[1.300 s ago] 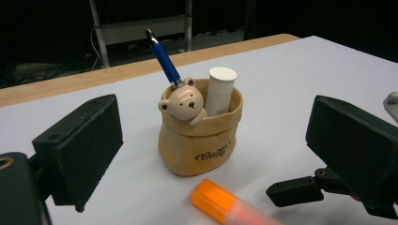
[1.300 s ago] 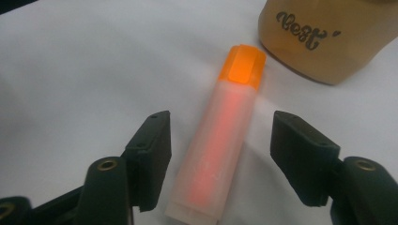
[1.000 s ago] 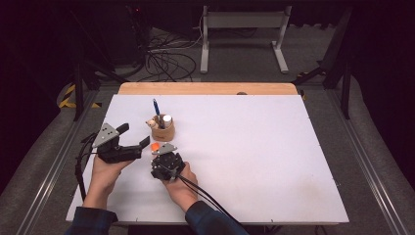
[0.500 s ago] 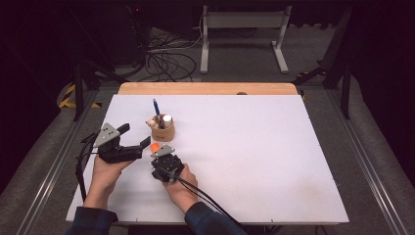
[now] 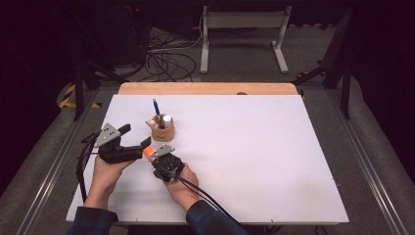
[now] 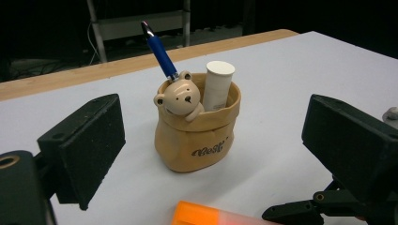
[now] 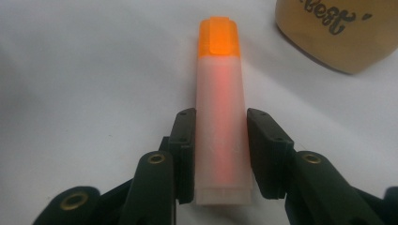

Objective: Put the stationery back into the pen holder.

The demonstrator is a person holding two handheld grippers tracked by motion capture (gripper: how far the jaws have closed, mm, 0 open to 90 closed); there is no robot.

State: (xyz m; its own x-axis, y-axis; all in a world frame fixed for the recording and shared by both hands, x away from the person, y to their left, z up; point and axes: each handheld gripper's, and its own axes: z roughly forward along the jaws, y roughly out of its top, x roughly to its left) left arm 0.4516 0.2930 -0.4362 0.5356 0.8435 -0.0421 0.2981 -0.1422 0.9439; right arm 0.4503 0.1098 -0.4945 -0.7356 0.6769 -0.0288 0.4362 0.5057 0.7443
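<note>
An orange highlighter [image 7: 220,93] lies on the white table [image 5: 244,147], its cap pointing away from my right gripper [image 7: 220,140]. Its jaws have just been closing, and both pads now press the highlighter's sides near its rear end. In the high view the right gripper [image 5: 155,155] sits at the front left, the highlighter [image 5: 148,151] just ahead of it. My left gripper [image 5: 135,135] stands open beside it, its jaws [image 6: 213,136] wide apart and facing a tan bear pouch [image 6: 197,145]. The pouch holds a blue pen [image 6: 157,49] and a white tube [image 6: 218,86].
The pouch [image 5: 163,131] stands just beyond both grippers. A wooden strip [image 5: 205,88] runs along the table's far edge. Cables [image 5: 166,58] and a metal stand [image 5: 242,19] lie on the floor behind. The wide right half of the table holds nothing.
</note>
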